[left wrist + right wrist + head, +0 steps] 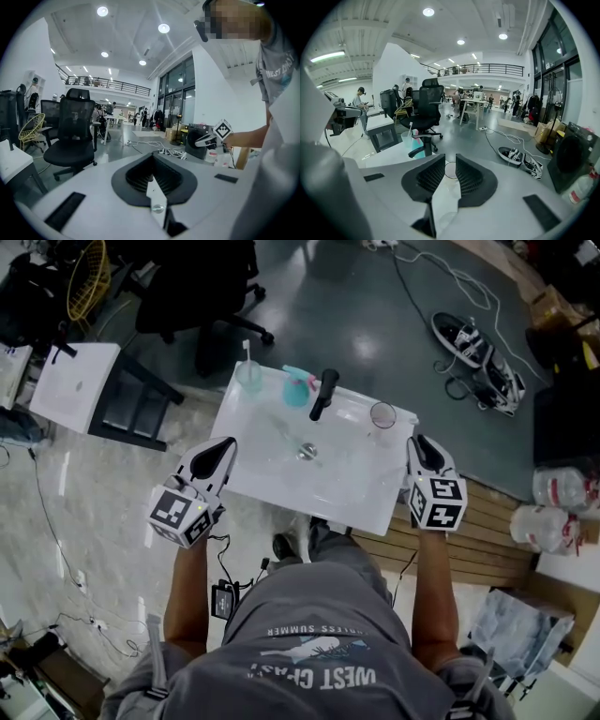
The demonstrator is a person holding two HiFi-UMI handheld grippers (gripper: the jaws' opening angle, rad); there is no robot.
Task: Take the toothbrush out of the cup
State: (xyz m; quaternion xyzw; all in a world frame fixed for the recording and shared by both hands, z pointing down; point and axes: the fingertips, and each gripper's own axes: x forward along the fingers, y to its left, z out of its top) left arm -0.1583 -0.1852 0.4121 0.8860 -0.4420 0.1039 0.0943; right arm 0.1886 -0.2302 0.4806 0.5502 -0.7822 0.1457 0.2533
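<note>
A clear cup (pixel 249 377) with a white toothbrush (pixel 247 352) standing in it sits at the far left corner of the white sink (pixel 356 498). In the right gripper view the cup (pixel 407 138) and toothbrush (pixel 410 127) show to the left of the jaws. My left gripper (pixel 225 444) hovers at the sink's left edge, short of the cup, shut and holding nothing (pixel 151 173). At the sink's right edge my right gripper (pixel 419 440) is open and empty (pixel 450 173); an empty clear glass (pixel 451 170) shows through its gap.
A black faucet (pixel 323 393) and a teal cup (pixel 297 388) stand at the back of the sink, the clear glass (pixel 382 414) at its far right. A black office chair (pixel 202 296), a white side table (pixel 75 381), shoes (pixel 473 357) and a wooden pallet (pixel 487 531) surround it.
</note>
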